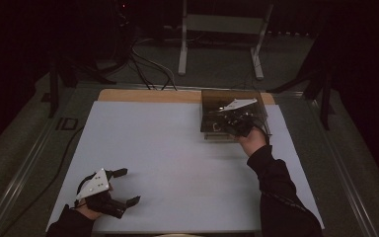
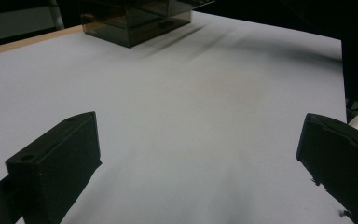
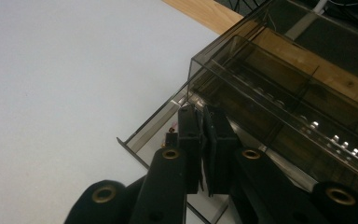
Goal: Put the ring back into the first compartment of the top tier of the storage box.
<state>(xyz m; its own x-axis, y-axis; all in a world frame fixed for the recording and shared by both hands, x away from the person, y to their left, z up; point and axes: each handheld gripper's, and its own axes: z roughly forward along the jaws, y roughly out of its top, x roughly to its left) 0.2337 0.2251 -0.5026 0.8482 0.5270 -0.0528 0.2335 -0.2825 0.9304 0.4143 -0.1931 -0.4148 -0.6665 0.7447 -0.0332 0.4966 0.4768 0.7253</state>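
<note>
- While my right gripper (image 3: pixel 201 135) sits over the pulled-out drawer (image 3: pixel 156 128) of the smoky clear box (image 1: pixel 234 113) at the table's far right, its jaws are pressed together, nothing visibly between them.
- My left gripper (image 1: pixel 123 186) rests at the near left corner of the white tabletop (image 1: pixel 168 158), jaws wide apart and empty.

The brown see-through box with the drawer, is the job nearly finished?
Done: the drawer of the smoky box stands pulled out. In hand: the right gripper, jaws shut, reaches over the open drawer; whether it holds anything is unclear. The left gripper waits open on the white table. Left: probably closing the drawer.
</note>
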